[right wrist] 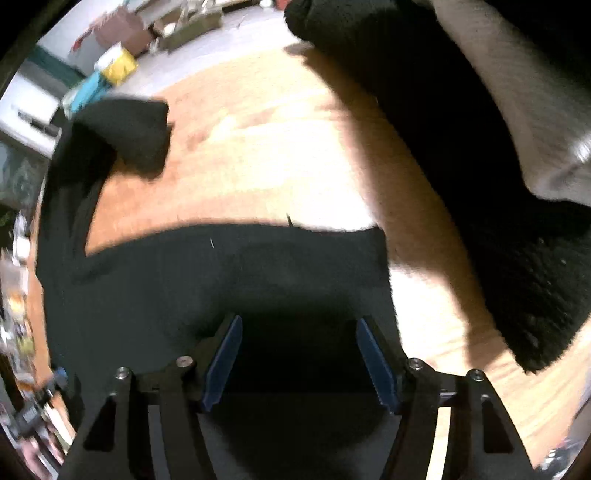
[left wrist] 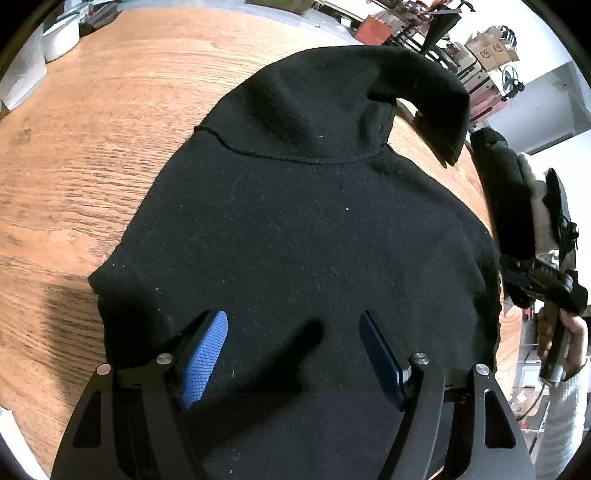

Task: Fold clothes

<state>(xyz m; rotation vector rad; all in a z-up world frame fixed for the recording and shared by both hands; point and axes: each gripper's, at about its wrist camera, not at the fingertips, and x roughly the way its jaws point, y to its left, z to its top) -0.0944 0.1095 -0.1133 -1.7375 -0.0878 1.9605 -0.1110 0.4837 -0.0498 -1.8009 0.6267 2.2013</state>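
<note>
Underneath, a wooden table (left wrist: 92,155) fills the frame, cluttered shelves (left wrist: 476,51) at upper right. Black hoodie (left wrist: 295,229) lies flat beneath both wide-spread, empty tongs: left gripper (left wrist: 293,354), right gripper (right wrist: 297,362).

A wooden table (left wrist: 110,155) with strong oak grain fills most of the left wrist view, brightly lit from above. At its far left edge stand white plastic tubs (left wrist: 61,35). Beyond the far right edge are cluttered shelves with cardboard boxes (left wrist: 491,50) and a white wall (left wrist: 554,107). In the blurred right wrist view, a pale grey floor (right wrist: 192,62) holds a brown box (right wrist: 122,31) and a yellow and blue package (right wrist: 107,75).
</note>
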